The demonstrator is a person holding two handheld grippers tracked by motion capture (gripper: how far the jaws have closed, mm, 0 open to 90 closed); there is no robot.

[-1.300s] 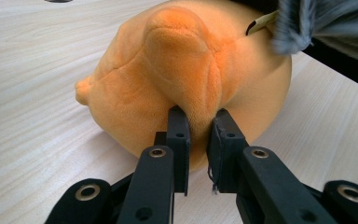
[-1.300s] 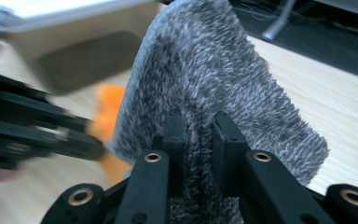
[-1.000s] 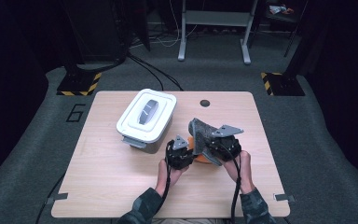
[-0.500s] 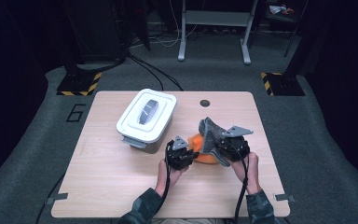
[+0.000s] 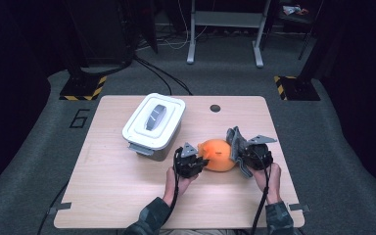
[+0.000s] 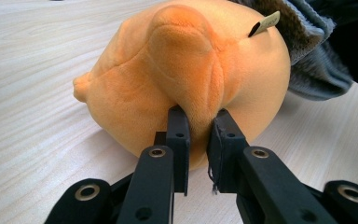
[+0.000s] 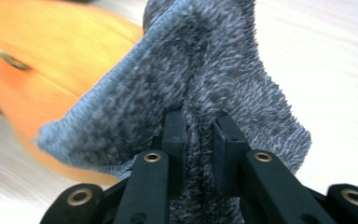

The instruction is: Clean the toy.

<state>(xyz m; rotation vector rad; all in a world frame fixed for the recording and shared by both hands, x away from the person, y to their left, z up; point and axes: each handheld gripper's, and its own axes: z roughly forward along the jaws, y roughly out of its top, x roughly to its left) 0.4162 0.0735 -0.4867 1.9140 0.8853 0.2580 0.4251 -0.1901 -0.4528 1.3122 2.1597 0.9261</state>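
Observation:
An orange plush toy (image 5: 217, 154) lies on the wooden table (image 5: 107, 196), near its front middle. My left gripper (image 5: 199, 161) is shut on a fold of the orange plush toy (image 6: 186, 84), pinching it from the left. A grey knitted sock (image 5: 235, 143) hangs against the toy's right side. My right gripper (image 5: 241, 155) is shut on the grey sock (image 7: 205, 88), its jaws pressing the fuzzy fabric. Behind the sock in the right gripper view, the orange toy (image 7: 42, 65) is blurred. A small tag (image 6: 266, 22) sticks out of the toy's top.
A white lidded plastic box (image 5: 153, 123) with a grey handle stands on the table behind and left of the toy. A dark round hole (image 5: 215, 108) marks the table's far edge. Black-and-yellow striped feet (image 5: 83, 88) stand on the carpet beyond.
My right gripper has moved right and down with the sock, pulling it off the toy. The orange toy now shows between the two grippers. The left hand has stayed put.

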